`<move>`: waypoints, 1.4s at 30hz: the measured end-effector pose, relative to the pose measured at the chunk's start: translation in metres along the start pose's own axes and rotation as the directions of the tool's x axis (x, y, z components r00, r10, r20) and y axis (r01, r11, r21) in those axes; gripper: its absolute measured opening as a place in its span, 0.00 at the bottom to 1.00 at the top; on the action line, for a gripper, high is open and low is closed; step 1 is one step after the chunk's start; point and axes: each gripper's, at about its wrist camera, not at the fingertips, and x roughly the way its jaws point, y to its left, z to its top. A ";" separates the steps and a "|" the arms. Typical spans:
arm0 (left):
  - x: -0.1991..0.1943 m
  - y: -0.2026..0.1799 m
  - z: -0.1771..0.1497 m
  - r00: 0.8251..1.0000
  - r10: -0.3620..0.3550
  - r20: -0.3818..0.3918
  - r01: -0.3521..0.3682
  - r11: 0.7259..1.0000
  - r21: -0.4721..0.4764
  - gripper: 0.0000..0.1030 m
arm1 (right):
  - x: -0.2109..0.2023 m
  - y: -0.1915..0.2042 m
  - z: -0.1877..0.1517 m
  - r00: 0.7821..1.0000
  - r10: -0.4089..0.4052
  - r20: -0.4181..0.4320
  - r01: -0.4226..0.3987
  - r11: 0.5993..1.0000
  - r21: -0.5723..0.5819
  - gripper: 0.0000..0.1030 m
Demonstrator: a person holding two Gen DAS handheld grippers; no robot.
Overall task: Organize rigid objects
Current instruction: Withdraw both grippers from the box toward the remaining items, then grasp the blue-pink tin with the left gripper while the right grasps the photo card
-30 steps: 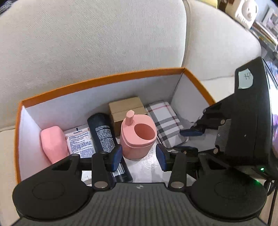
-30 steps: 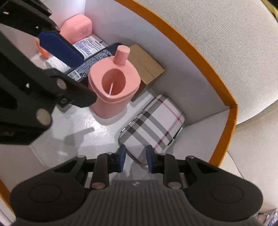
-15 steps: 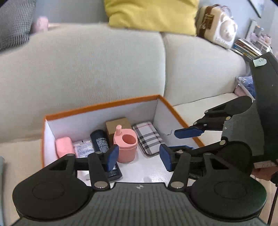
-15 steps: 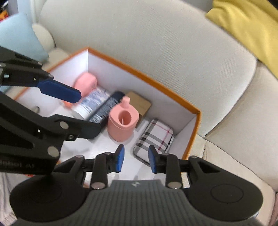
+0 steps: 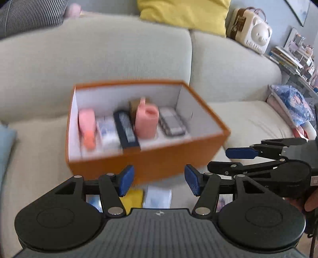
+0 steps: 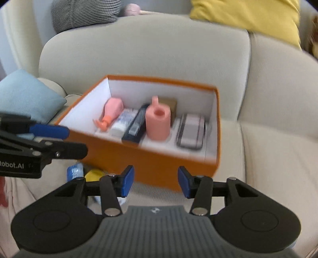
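One orange box point(image 6: 159, 168) holds six items (two of them pink). Two cushions: one yellow cushion point(image 5: 184, 13), one blue cushion point(image 6: 25, 95).

Both the left gripper point(image 5: 157, 182) and right gripper point(image 6: 155, 183) withdrew from the box point(image 5: 159, 160), opening empty.

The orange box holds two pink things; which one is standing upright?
The pink cup with the open round mouth, in the middle of the orange box. The other pink bottle, at the left end, lies down.

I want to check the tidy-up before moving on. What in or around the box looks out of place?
Inside the orange box the items sit in a neat row. What stands out lies outside: a yellow object and a blue-and-white packet on the sofa before the box's front wall. Blur hides finer detail.
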 end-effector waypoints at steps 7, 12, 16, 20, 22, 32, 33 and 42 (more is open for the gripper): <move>0.007 0.005 -0.046 0.997 0.008 -0.075 -0.015 0.996 -0.083 0.65 | 0.015 0.005 -0.061 0.995 -0.024 -0.097 0.034 0.993 0.112 0.59; 0.012 0.007 -0.067 0.994 0.046 -0.100 -0.053 0.996 -0.068 0.65 | 0.023 -0.003 -0.088 0.983 -0.041 -0.176 0.087 0.960 0.266 0.70; 0.017 0.020 -0.074 0.988 0.105 -0.111 -0.120 0.983 -0.141 0.66 | 0.038 -0.014 -0.099 0.970 -0.057 -0.237 0.142 0.922 0.360 0.70; 0.026 0.042 -0.075 0.976 0.166 -0.142 -0.197 0.948 -0.249 0.65 | 0.049 -0.021 -0.114 0.954 -0.024 -0.299 0.160 0.884 0.440 0.70; 0.031 0.053 -0.075 0.971 0.175 -0.160 -0.218 0.927 -0.305 0.65 | 0.051 -0.025 -0.118 0.957 0.014 -0.289 0.136 0.860 0.492 0.70; 0.052 0.083 -0.084 0.960 0.160 -0.229 -0.248 0.864 -0.438 0.62 | 0.064 -0.026 -0.121 0.968 0.054 -0.245 0.094 0.828 0.553 0.76; 0.053 0.085 -0.085 0.960 0.155 -0.232 -0.247 0.860 -0.446 0.62 | 0.065 -0.024 -0.119 0.968 0.046 -0.249 0.100 0.834 0.543 0.73; 0.052 0.099 -0.088 0.972 0.117 -0.203 -0.208 0.829 -0.520 0.65 | 0.055 -0.003 -0.091 0.987 -0.017 -0.159 0.083 0.906 0.414 0.35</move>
